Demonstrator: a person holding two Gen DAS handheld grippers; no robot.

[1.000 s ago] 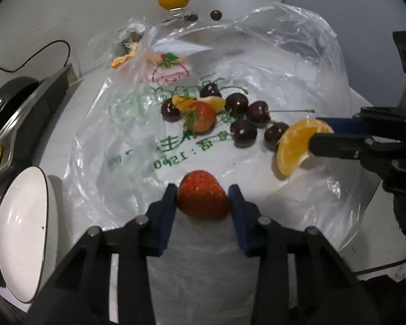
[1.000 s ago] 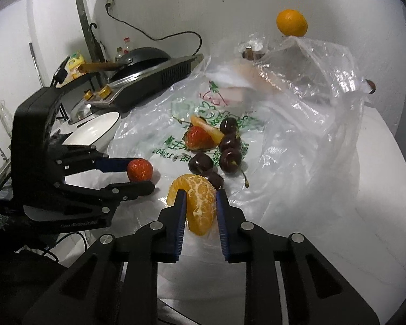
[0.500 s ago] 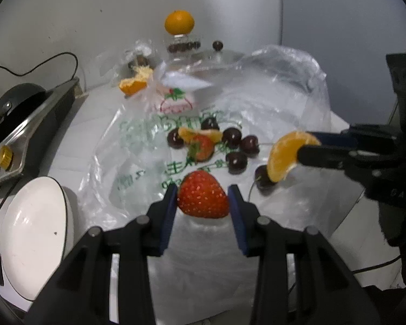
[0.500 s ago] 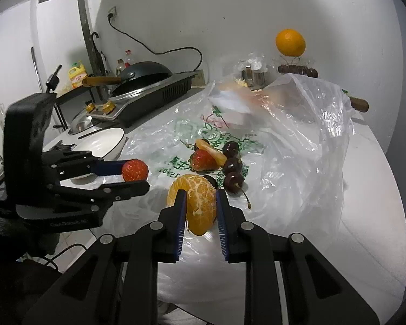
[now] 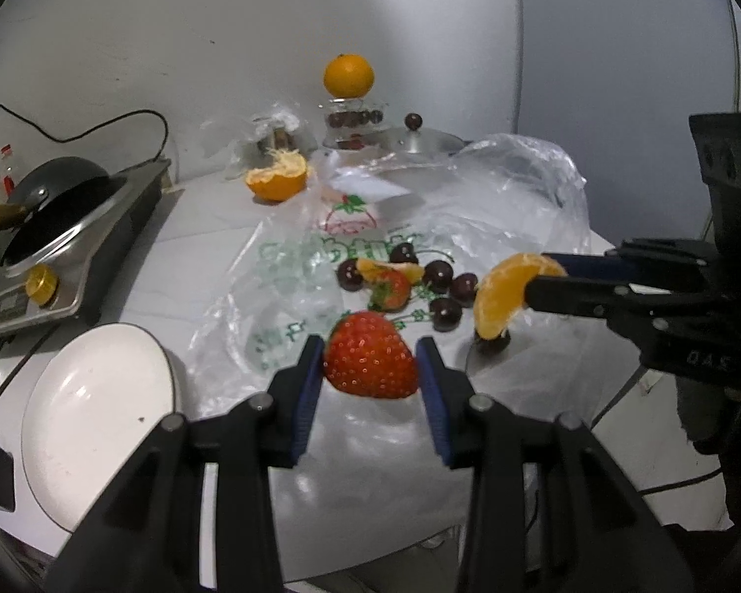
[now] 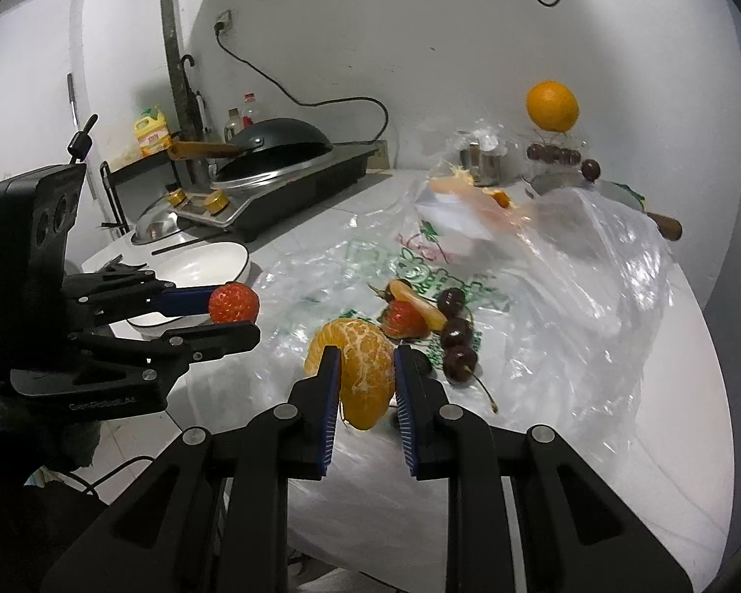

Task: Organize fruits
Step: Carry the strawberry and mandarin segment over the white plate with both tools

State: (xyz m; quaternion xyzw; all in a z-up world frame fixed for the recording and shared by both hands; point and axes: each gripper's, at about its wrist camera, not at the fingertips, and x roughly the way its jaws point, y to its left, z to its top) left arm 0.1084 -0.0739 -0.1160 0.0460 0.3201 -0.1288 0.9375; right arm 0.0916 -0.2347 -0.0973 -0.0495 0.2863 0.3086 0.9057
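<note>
My left gripper [image 5: 369, 360] is shut on a red strawberry [image 5: 370, 355], held above the clear plastic bag [image 5: 449, 217]; it also shows in the right wrist view [image 6: 232, 316]. My right gripper [image 6: 366, 370] is shut on a peeled orange piece [image 6: 363, 370], held above the bag's near edge; the piece shows in the left wrist view [image 5: 506, 291]. On the bag lie another strawberry [image 5: 390, 291], an orange segment [image 5: 388, 269] and several dark cherries [image 5: 449, 291].
A white bowl [image 5: 94, 425] stands at the left, near the table edge. A stove with a black pan [image 5: 49, 212] sits behind it. A half orange [image 5: 276, 178], a whole orange [image 5: 348, 75] on a glass jar and a pot lid stand at the back.
Both grippers have lifted up and back from the bag with their fruit still held. The pile on the bag now lies farther away and lower.
</note>
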